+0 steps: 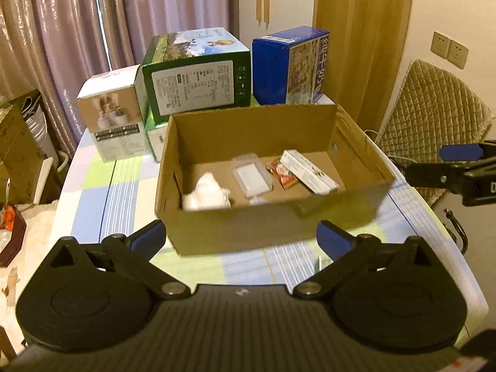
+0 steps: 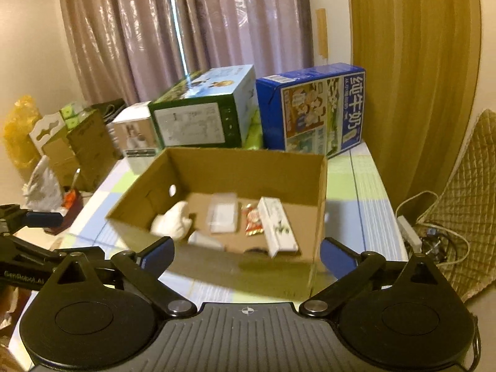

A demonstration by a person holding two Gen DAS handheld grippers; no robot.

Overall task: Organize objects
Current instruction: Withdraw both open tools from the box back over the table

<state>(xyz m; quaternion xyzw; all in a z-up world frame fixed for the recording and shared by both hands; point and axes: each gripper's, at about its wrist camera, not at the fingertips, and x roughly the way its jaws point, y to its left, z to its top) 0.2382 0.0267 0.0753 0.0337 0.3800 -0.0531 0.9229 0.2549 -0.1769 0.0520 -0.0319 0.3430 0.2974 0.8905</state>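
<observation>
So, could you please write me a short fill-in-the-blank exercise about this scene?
1. The open brown cardboard box holds ____ items.
2. The red snack packet lies between the clear plastic case and the long ____ carton.
3. Both tongs, left and right, are ____.

Missing words: four; white; open

A: Where is entry open?
B: Above the cardboard box [image 1: 272,217], whose top has no lid; a bare floor patch lies behind the white cloth [image 1: 206,197].
A: Obstacles?
B: Green carton [image 1: 198,77], blue carton [image 1: 288,65] and white carton [image 1: 113,114] wall the far side. The near tabletop [image 1: 93,210] strip is free.
</observation>
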